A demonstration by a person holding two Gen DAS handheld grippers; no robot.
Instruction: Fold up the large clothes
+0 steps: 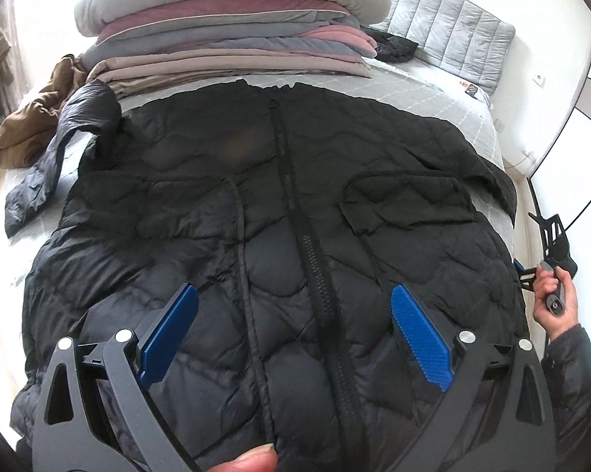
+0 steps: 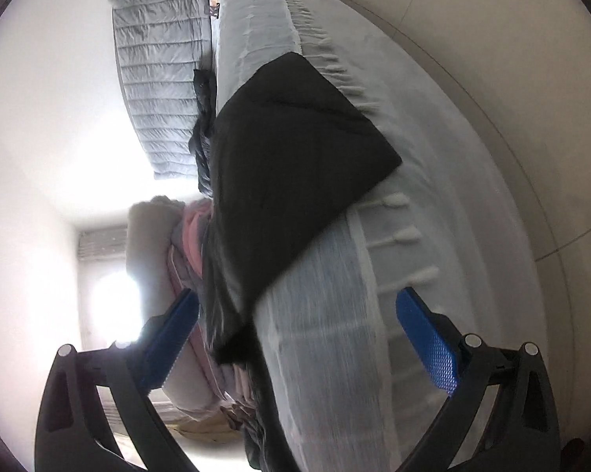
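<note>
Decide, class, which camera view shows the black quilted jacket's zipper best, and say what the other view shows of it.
The left wrist view: the zipper runs down the middle of the black quilted jacket, spread front-up on the bed. The right wrist view, tilted sideways beside the bed, shows only a jacket corner over the mattress edge, no zipper.

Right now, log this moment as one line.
stage: jacket spread flat on bed, unfolded | left gripper: open above hem | right gripper: open, beside bed
</note>
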